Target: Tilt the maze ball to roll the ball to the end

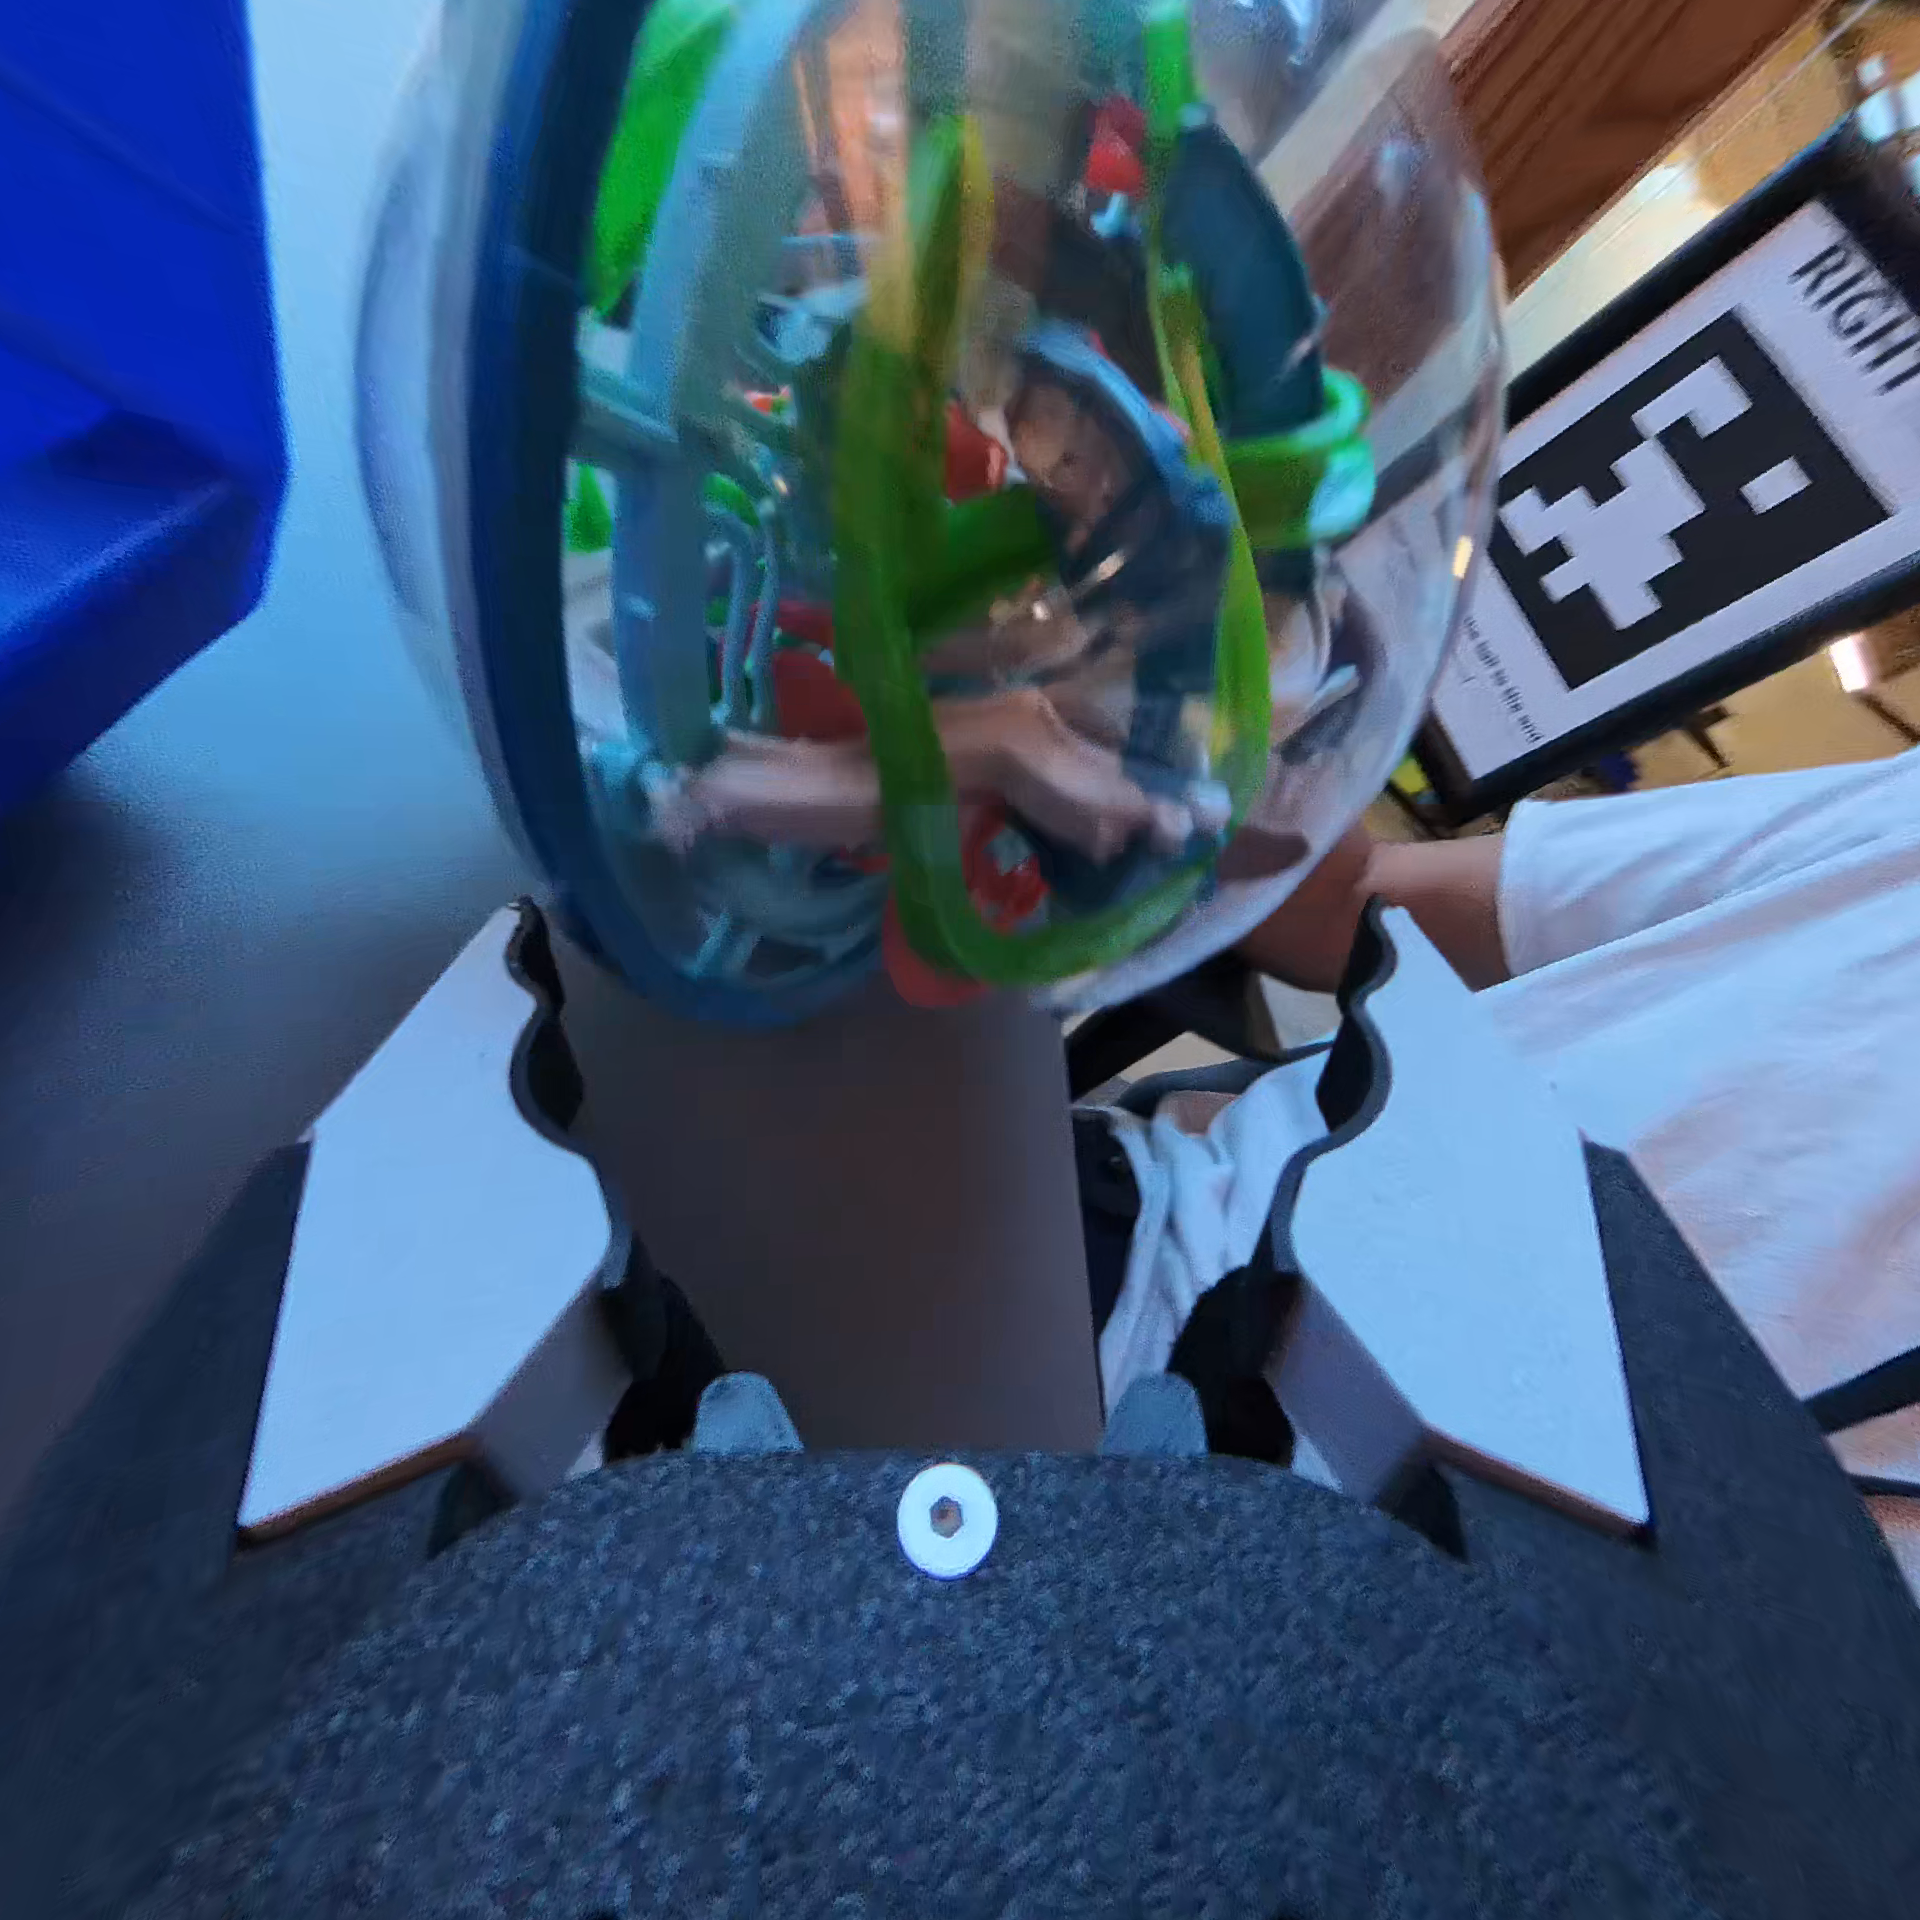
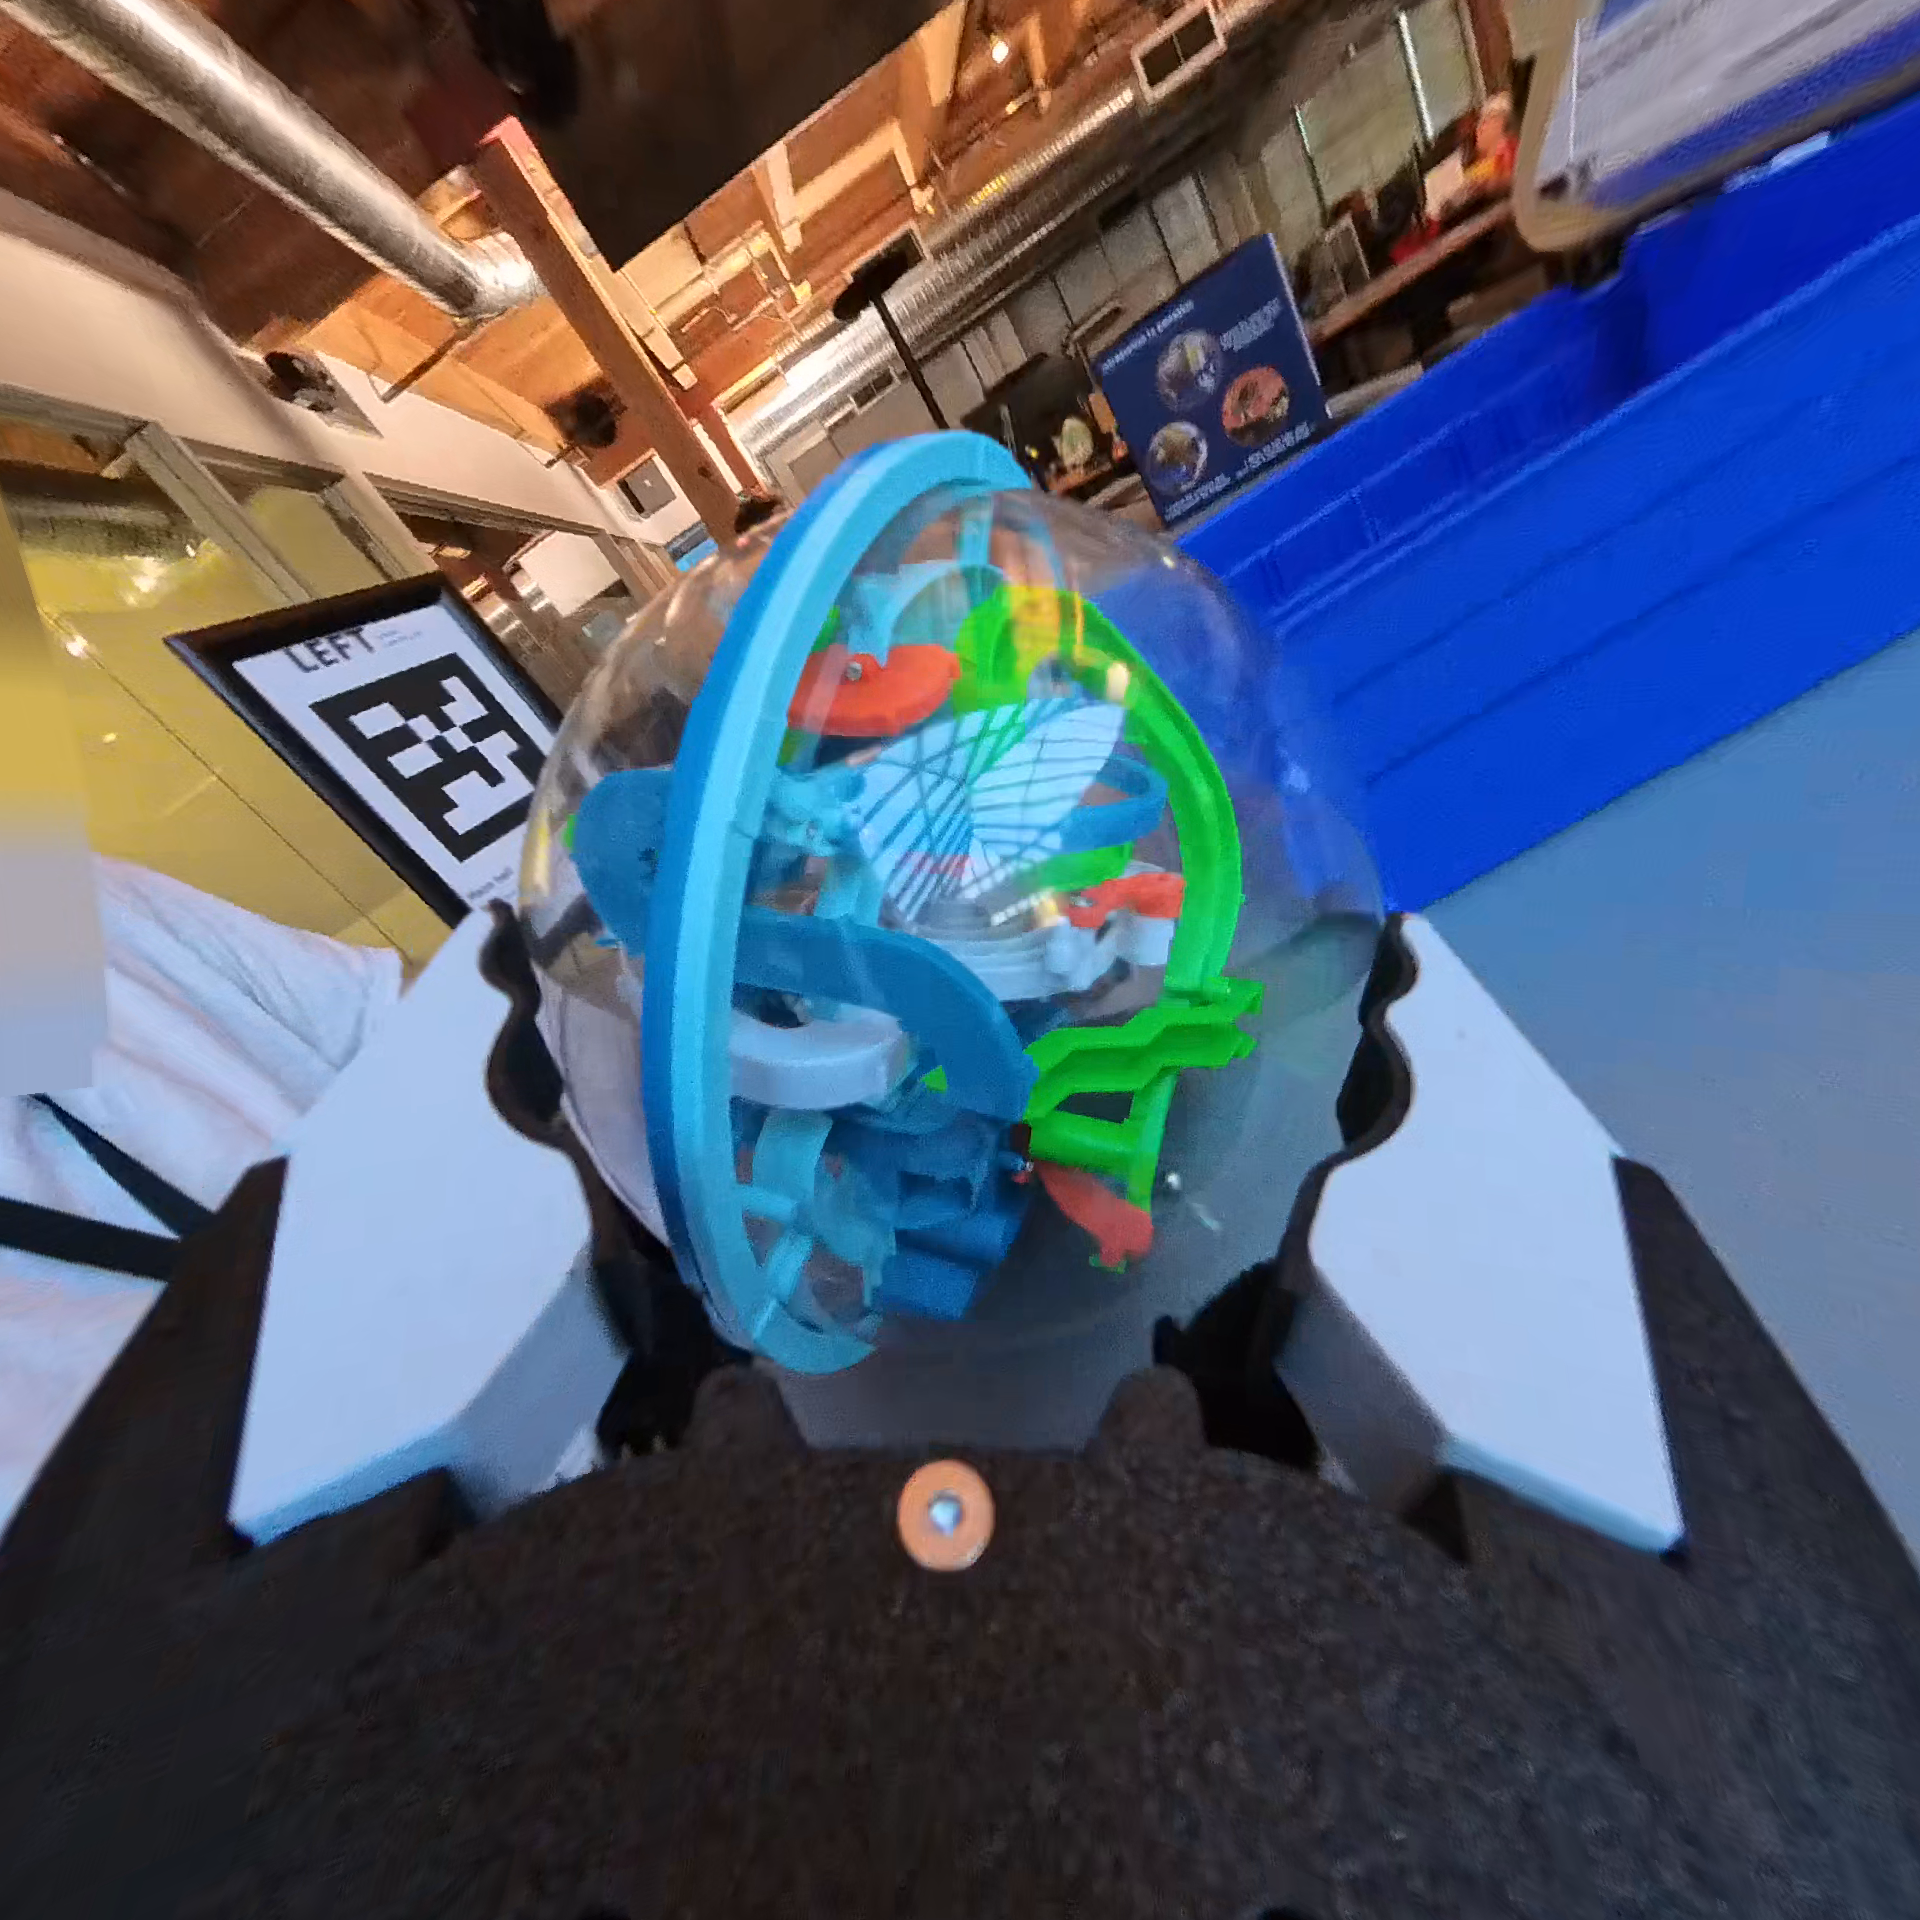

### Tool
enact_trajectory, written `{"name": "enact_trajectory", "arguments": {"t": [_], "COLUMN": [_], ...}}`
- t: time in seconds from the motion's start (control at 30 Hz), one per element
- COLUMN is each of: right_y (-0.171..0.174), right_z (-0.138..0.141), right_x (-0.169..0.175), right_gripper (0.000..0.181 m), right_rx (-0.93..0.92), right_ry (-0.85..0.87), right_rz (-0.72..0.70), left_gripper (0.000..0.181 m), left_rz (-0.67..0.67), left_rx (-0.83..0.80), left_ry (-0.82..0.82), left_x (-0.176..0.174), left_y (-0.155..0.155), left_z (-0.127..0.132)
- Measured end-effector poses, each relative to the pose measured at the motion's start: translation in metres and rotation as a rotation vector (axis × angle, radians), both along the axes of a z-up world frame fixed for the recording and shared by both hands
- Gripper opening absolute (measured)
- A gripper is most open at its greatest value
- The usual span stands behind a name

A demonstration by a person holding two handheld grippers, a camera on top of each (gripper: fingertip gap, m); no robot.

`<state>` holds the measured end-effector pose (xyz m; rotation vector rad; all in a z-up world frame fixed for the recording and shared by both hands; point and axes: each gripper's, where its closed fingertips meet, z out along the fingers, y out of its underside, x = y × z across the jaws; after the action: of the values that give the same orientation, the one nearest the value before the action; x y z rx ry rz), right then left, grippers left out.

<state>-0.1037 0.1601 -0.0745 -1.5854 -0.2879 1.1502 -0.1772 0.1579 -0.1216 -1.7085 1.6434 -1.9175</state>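
Note:
The maze ball (image 2: 935, 914) is a clear sphere with a light-blue ring and blue, green and red tracks inside. My right gripper (image 2: 951, 997) is shut on it, one finger on each side of the shell, and holds it off the table with the ring near upright. A small silver ball (image 2: 1174, 1180) shows by the lower end of the green track. In the left wrist view the maze ball (image 1: 914, 520) is blurred and fills the top. My left gripper (image 1: 951, 987) is open wide, and the sphere's lower edge dips just between its fingertips, with a gap at the right finger.
A blue bin (image 2: 1558, 644) stands on the grey table (image 2: 1714, 1039) to the right and shows at the left of the left wrist view (image 1: 125, 416). A person's white shirt (image 1: 1683, 1039) is close behind. Each gripper's tag plate (image 1: 1683, 488) (image 2: 405, 748) shows beyond the ball.

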Motion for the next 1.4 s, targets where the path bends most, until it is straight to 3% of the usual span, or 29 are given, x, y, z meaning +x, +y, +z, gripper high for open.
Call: {"name": "enact_trajectory", "arguments": {"t": [0.1,0.3,0.37,0.47,0.57,0.63,0.7,0.77,0.97,1.17,1.27,1.4], "right_y": [0.006,-0.013,-0.016,-0.024,-0.051,-0.071,-0.089,-0.109,-0.165,-0.175,-0.162,-0.175], "right_z": [0.008,-0.002,0.016,0.078,0.177,0.226,0.256,0.274,0.289,0.284,0.287,0.296], "right_x": [-0.001,-0.012,-0.017,-0.036,-0.079,-0.111,-0.138,-0.162,-0.221,-0.252,-0.266,-0.27], "right_gripper": [0.152,0.155,0.155,0.155,0.155,0.155,0.155,0.155,0.155,0.155,0.155,0.155], "right_rx": [0.102,0.009,0.051,0.251,0.607,0.736,0.84,0.935,1.237,1.387,1.354,1.423], "right_ry": [-0.019,-0.24,-0.223,-0.299,-0.485,-0.615,-0.728,-0.788,-0.87,-1.014,-1.057,-0.972], "right_rz": [-0.077,-0.056,-0.08,-0.078,-0.033,0.01,0.045,0.067,0.1,0.089,0.091,0.143], "left_gripper": [0.158,0.154,0.154,0.154,0.154,0.154,0.153,0.153,0.154,0.153,0.153,0.153], "left_rz": [0.018,0.026,0.041,0.064,0.117,0.159,0.201,0.221,0.258,0.276,0.296,0.296], "left_rx": [-0.004,0.063,0.073,0.239,0.546,0.691,0.81,0.902,1.168,1.358,1.36,1.341], "left_ry": [0.001,-0.068,-0.106,-0.222,-0.45,-0.566,-0.659,-0.715,-0.855,-0.927,-0.923,-0.959], "left_x": [0.015,0.014,0.01,-0.005,-0.036,-0.062,-0.087,-0.109,-0.164,-0.195,-0.21,-0.209], "left_y": [0.001,-0.005,-0.008,-0.012,-0.026,-0.04,-0.055,-0.07,-0.114,-0.118,-0.108,-0.115], "left_z": [0.001,0.009,0.024,0.08,0.168,0.218,0.251,0.269,0.292,0.295,0.3,0.304]}}
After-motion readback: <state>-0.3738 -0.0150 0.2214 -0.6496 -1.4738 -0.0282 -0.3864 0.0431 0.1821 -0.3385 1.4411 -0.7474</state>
